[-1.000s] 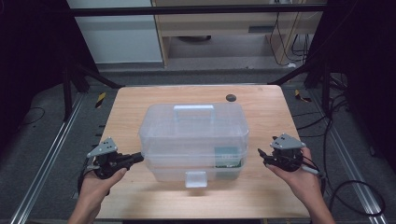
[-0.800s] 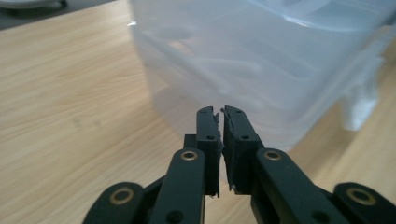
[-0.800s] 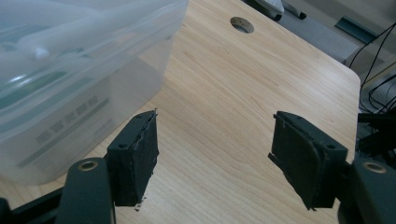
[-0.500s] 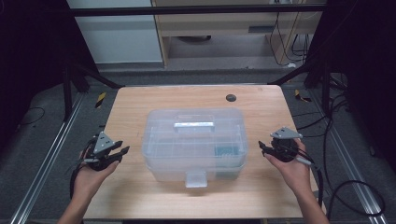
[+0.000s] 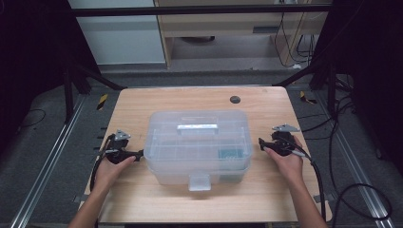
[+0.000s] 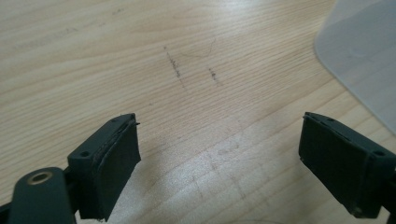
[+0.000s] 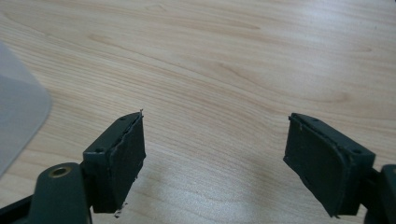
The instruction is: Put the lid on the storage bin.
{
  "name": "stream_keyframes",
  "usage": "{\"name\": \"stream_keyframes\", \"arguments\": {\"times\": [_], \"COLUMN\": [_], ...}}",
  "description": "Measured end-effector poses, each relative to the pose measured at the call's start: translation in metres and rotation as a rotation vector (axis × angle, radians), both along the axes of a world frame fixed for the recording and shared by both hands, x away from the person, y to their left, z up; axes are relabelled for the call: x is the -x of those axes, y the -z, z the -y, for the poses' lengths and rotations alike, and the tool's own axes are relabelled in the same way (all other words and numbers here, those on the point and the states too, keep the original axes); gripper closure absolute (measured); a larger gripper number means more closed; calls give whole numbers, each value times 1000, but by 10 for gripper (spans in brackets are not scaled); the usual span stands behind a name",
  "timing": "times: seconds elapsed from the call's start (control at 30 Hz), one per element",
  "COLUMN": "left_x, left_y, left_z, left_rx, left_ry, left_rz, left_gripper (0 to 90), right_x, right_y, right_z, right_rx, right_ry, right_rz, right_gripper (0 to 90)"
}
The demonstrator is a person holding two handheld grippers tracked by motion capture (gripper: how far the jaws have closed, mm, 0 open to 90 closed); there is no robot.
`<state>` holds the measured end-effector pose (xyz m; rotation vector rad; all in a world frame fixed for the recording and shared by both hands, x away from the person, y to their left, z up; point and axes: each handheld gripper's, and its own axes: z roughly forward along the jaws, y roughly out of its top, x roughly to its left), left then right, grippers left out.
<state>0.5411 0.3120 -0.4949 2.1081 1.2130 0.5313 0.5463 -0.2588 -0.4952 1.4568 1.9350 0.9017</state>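
Now the left tool (image 5: 138,154) lies low at the left side of the tabletop (image 5: 142,102), held in the person's left hand (image 5: 111,166), and its tip points to the right, toward the clear plastic box (image 5: 197,142). The tip is just beside the left wall of the box; whether it touches the wall I cannot tell from the high view. In the left gripper view the left tool (image 6: 219,163) has its two black jaws wide apart, with bare wood between them and nothing held; its jaws have just been opening. A pale corner of the box (image 6: 364,51) shows at the upper right of that view, apart from the jaws.

The box stands in the middle of the tabletop, with its lid closed, a grey handle (image 5: 197,127) on top and a latch tab (image 5: 199,180) on the near side. Something green (image 5: 229,153) shows through the right part of the box.

The right tool (image 5: 261,142) is just beside the right wall of the box, held in the right hand (image 5: 285,159), and points to the left. In the right gripper view the right tool (image 7: 215,158) also has its jaws wide apart over bare wood and grips nothing; these jaws have just been opening too. The box edge (image 7: 18,126) shows at the left of that view.

A small dark round thing (image 5: 235,99) lies far on the tabletop, well apart from the box.
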Motion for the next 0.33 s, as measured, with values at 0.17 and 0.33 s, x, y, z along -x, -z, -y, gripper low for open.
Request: {"name": "stream_keyframes", "arguments": {"times": [0.17,0.33], "left_x": [-3,-3], "left_y": [10,12], "left_z": [-3,-2], "left_rx": [26,20], "left_ry": [-14,-40], "left_rz": [10,24], "left_gripper": [74,40], "right_x": [-8,-13], "right_y": [15,16], "right_z": [-2,-6], "right_rx": [-21,-15], "right_ry": [55,86], "right_rz": [-60,-81], "right_gripper": [137,43]}}
